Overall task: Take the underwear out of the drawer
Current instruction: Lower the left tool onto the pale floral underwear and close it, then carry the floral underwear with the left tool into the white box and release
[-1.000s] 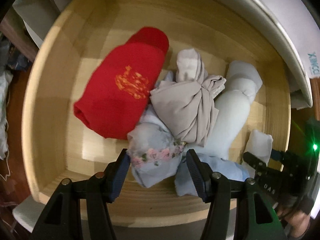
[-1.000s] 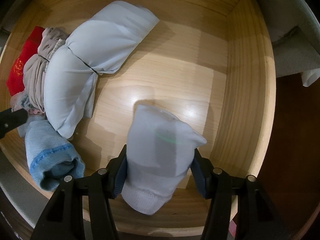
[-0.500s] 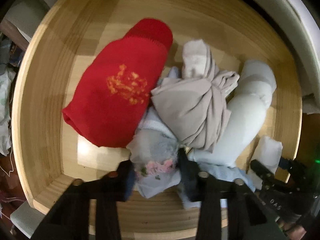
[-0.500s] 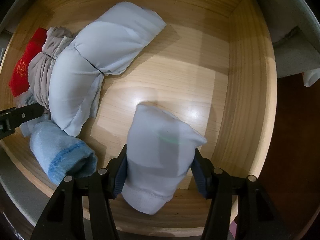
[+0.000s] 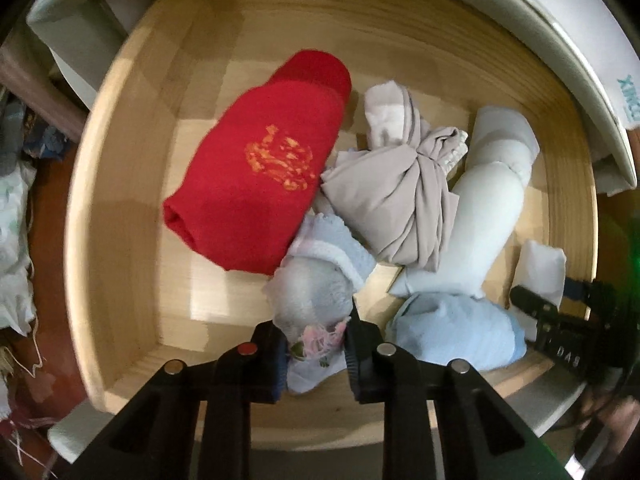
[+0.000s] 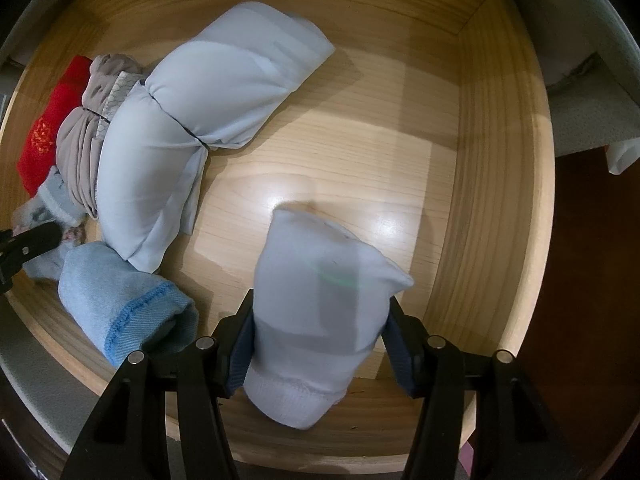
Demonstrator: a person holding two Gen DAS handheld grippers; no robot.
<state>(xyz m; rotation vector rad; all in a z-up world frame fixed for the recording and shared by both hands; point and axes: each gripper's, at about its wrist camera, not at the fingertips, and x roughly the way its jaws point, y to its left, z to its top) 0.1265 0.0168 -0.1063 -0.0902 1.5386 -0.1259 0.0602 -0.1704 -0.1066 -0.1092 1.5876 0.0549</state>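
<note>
At lower centre of the left wrist view, the left gripper (image 5: 316, 354) has closed its jaws on a floral-trimmed grey bundle (image 5: 310, 300), with a red roll (image 5: 256, 184) at upper left in the wooden drawer (image 5: 120, 184). Lower centre of the right view, the right gripper (image 6: 320, 336) clamps a white roll (image 6: 320, 296) (both grasps look made). Lifting both clear seems next.
</note>
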